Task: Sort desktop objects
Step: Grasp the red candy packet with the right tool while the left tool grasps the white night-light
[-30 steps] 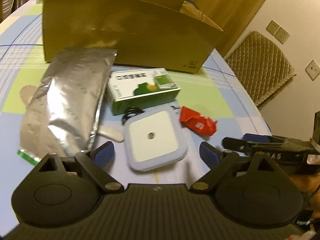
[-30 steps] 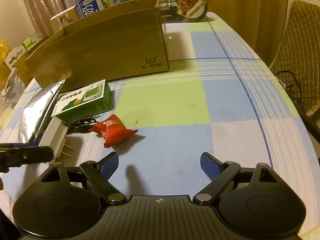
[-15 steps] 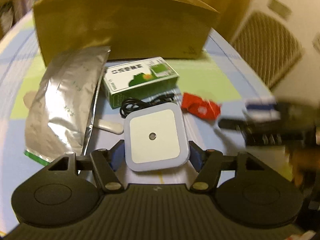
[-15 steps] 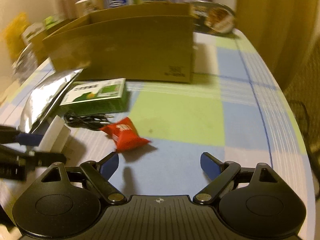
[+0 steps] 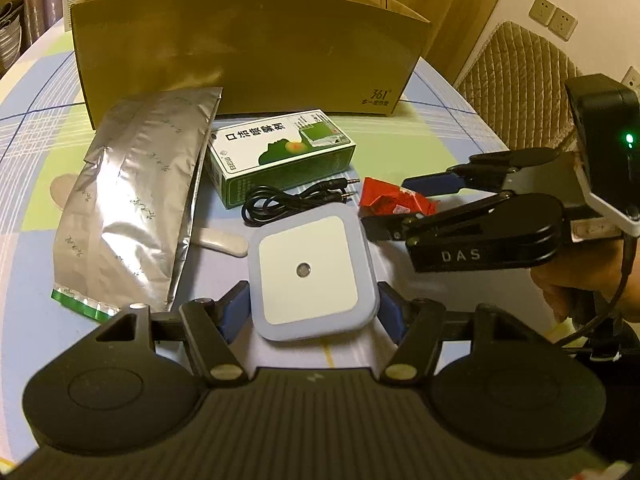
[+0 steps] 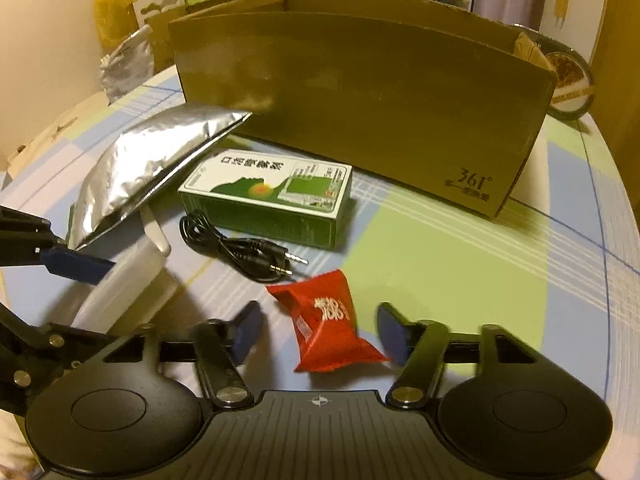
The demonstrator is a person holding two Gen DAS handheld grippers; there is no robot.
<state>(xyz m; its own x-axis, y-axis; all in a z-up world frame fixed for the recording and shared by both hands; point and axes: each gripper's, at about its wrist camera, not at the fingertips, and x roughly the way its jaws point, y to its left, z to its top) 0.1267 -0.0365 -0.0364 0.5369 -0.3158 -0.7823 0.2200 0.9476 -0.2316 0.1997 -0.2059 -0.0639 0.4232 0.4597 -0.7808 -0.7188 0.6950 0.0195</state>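
Note:
My left gripper (image 5: 314, 312) is shut on the square white night light (image 5: 310, 276), one blue pad on each side of it, low over the table. My right gripper (image 6: 320, 330) is open around the red snack packet (image 6: 328, 330), which lies on the table between the pads without touching them. The right gripper also shows in the left wrist view (image 5: 404, 208), beside the red packet (image 5: 390, 202). A green and white box (image 5: 280, 156), a coiled black audio cable (image 5: 292, 200), a silver foil bag (image 5: 136, 192) and a small white bar (image 5: 222, 242) lie nearby.
A large open cardboard box (image 5: 248, 48) stands behind the objects; it also shows in the right wrist view (image 6: 368, 92). A checked tablecloth (image 6: 460, 264) covers the round table. A padded chair (image 5: 516, 80) stands to the right. Cartons and a round food tub (image 6: 568, 84) sit behind the box.
My left gripper moved forward and closed on the night light. My right gripper moved left and forward until its open pads came around the red packet.

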